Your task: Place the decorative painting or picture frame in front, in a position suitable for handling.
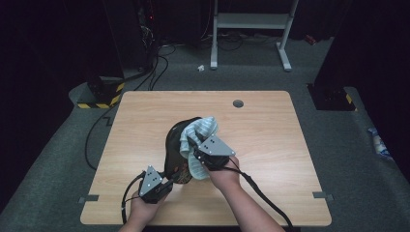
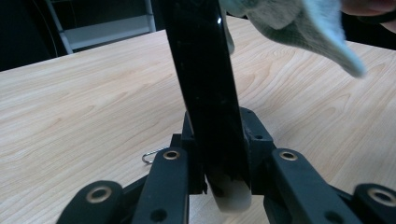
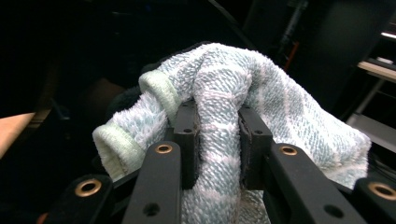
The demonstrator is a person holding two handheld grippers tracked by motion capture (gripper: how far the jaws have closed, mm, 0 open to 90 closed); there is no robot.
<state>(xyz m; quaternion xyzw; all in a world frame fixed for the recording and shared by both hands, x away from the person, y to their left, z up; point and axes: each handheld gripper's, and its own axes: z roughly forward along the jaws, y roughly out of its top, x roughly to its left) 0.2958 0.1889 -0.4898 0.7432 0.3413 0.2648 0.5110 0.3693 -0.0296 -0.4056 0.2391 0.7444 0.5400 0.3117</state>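
Note:
A glossy black pan-like object [image 1: 174, 137] stands tilted on edge above the wooden table [image 1: 270, 135]. My left gripper [image 1: 170, 182] is at the front, shut on its black handle [image 2: 205, 70], whose pale end shows between the jaws. In the left gripper view, the left gripper [image 2: 223, 163] clamps the handle from both sides. My right gripper [image 1: 194, 151] is shut on a light blue striped towel [image 1: 200, 128], which lies against the right side and top of the black object. In the right gripper view, the towel [image 3: 219, 93] bunches between the right gripper [image 3: 218, 140] pads, and its corner [image 2: 303, 23] hangs in the left gripper view.
A small metal hook [image 2: 149, 156] lies on the table near the left gripper. A round cable hole [image 1: 238, 103] sits at the table's far edge. Behind it stand a white metal frame [image 1: 251, 21] and a yellow-black striped base [image 1: 104, 96] with floor cables.

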